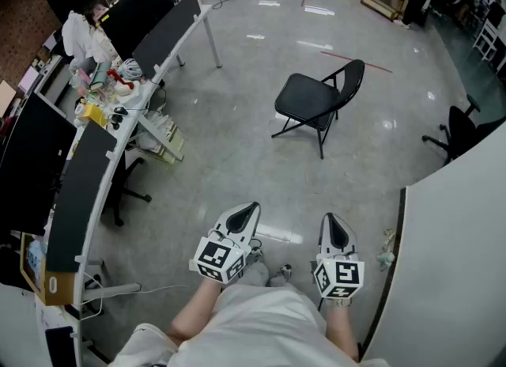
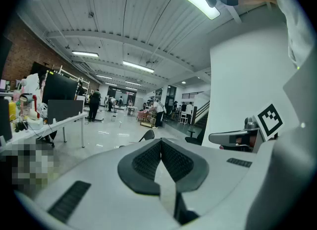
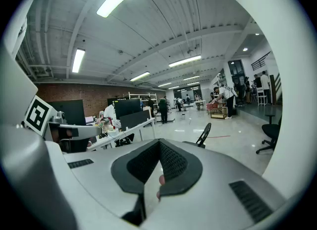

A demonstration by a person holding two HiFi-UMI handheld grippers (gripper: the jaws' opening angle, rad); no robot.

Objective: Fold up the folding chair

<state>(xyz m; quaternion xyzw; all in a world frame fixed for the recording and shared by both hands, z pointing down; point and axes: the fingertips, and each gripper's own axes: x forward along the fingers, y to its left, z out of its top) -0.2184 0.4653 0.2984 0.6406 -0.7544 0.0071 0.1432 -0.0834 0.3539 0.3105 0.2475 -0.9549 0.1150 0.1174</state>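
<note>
Left gripper [image 1: 250,209] and right gripper [image 1: 331,220]: jaws on both were pressed together, pinching nothing, touching nothing. Both were held side by side, well short of the folding chair [image 1: 310,100], with only floor between. White partition [image 1: 462,231] was right of the folding chair, curved desk [image 1: 120,145] left of it. The folding chair stood open on the floor. Black office chair [image 1: 458,131] stood right of it. Count: two grippers, one folding chair.

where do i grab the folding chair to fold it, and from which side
The folding chair stands unfolded, seat flat. Likely grip the seat's front edge, coming from the open front, left in the head view: that thin rim juts clear of the legs and lifts toward the backrest.
</note>
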